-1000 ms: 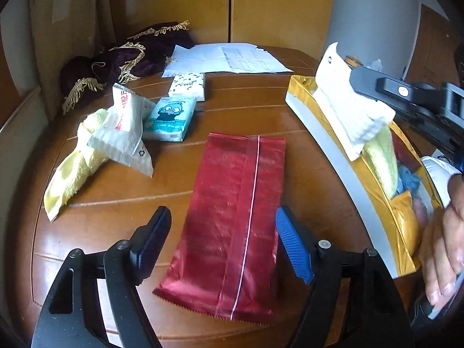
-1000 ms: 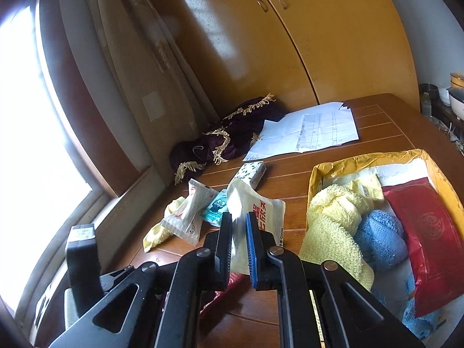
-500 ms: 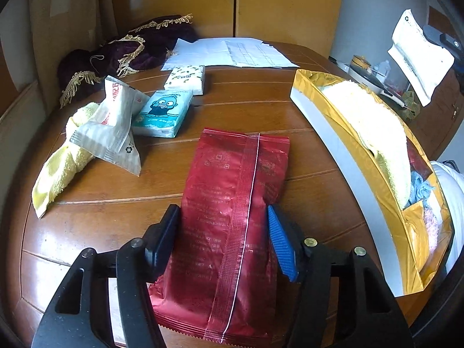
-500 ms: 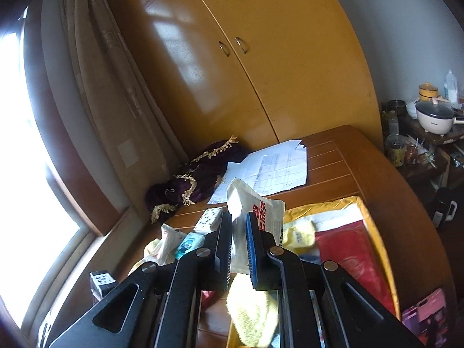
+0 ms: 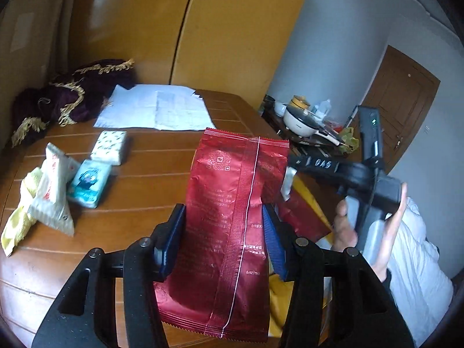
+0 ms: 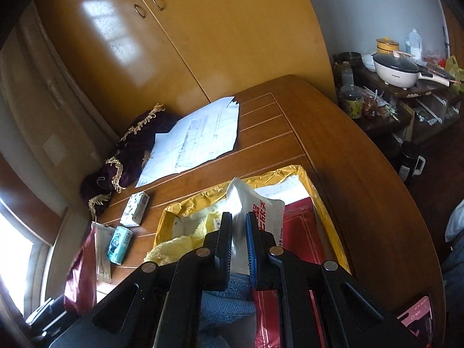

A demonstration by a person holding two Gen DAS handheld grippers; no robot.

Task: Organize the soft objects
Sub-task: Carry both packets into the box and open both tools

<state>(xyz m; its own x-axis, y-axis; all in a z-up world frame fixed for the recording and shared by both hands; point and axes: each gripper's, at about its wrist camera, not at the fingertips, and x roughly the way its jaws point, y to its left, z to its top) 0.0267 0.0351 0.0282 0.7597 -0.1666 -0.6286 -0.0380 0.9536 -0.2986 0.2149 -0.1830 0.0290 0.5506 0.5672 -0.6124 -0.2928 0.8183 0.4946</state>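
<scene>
My left gripper (image 5: pixel 221 214) is shut on a red foil packet (image 5: pixel 232 174), which hangs upright above the wooden table (image 5: pixel 150 185). The same packet shows at the left edge of the right wrist view (image 6: pixel 81 275). My right gripper (image 6: pixel 239 217) is shut on a white packet with red print (image 6: pixel 261 211), held over the gold-lined box (image 6: pixel 261 178). Inside the box lie a yellow towel (image 6: pixel 174 246), a blue cloth (image 6: pixel 226 304) and another red packet (image 6: pixel 298 232). In the left wrist view the right gripper (image 5: pixel 293 163) sits just right of the lifted packet, held by a hand (image 5: pixel 348 232).
On the table's left lie two tissue packs (image 5: pixel 108 146) (image 5: pixel 88 182), a white packet (image 5: pixel 52 191) and a yellow cloth (image 5: pixel 17 223). Papers (image 5: pixel 156 110) and a purple fringed cloth (image 5: pixel 58 95) are at the back. A side stand with a pot (image 5: pixel 301 119) is beyond the table's right edge.
The left gripper has closed on the red packet and lifted it off the table, towards the box. The right gripper has come down over the box with the white packet.
</scene>
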